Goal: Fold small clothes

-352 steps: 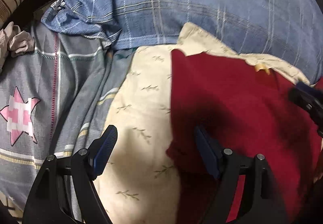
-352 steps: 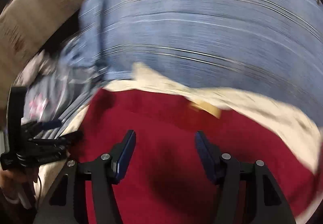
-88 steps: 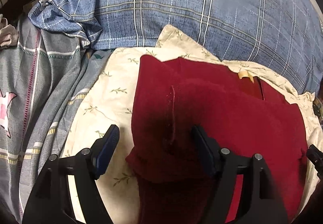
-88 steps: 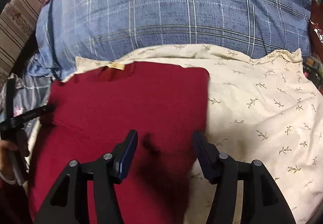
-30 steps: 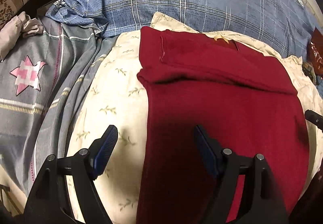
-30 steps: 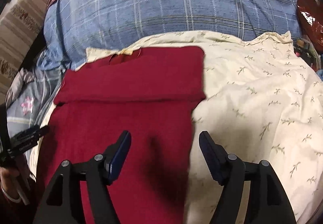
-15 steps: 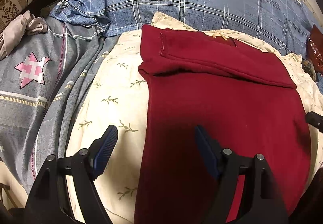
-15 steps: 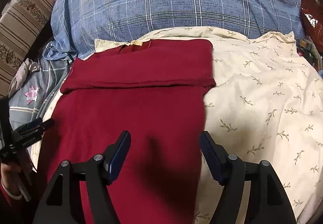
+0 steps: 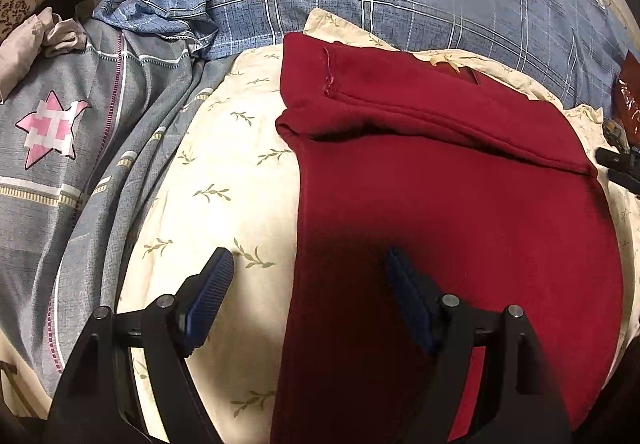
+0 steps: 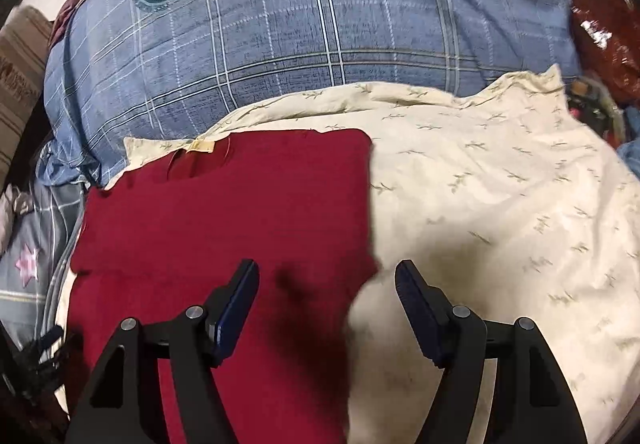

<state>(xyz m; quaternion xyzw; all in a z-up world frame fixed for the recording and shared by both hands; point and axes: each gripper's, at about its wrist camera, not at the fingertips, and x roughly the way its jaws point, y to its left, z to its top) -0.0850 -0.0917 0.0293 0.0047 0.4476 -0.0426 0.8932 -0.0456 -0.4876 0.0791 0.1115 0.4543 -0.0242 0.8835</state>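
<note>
One dark red garment [image 9: 460,203] is under work. It lies flat on a cream cloth with a leaf-sprig print [image 9: 224,179] spread over the bed, its neck end with a tan label [image 10: 202,145] at the far side. A folded band crosses its far part, edge to edge; in my judgement this is a sleeve or upper section already turned in, placed so to square the piece into a rectangle before the lengthwise fold.

One pair of left tongs [image 9: 308,288] hangs over the garment's near left edge, blue pads apart, nothing between them but air; one pad stands over the cream cloth, the other over red fabric. One pair of right tongs [image 10: 326,292] hangs over the garment's right edge, likewise spread and empty, straddling the edge. Neither grips. This placing, one at each side edge, looks like a set-up for taking both near corners together.

Surroundings, counted: one blue plaid pillow [image 10: 320,23] with a round emblem behind the garment; one grey quilt with a pink star [image 9: 52,127] at the left; one shiny dark red packet [image 10: 600,23] at the far right. The right-wrist view is somewhat blurred.
</note>
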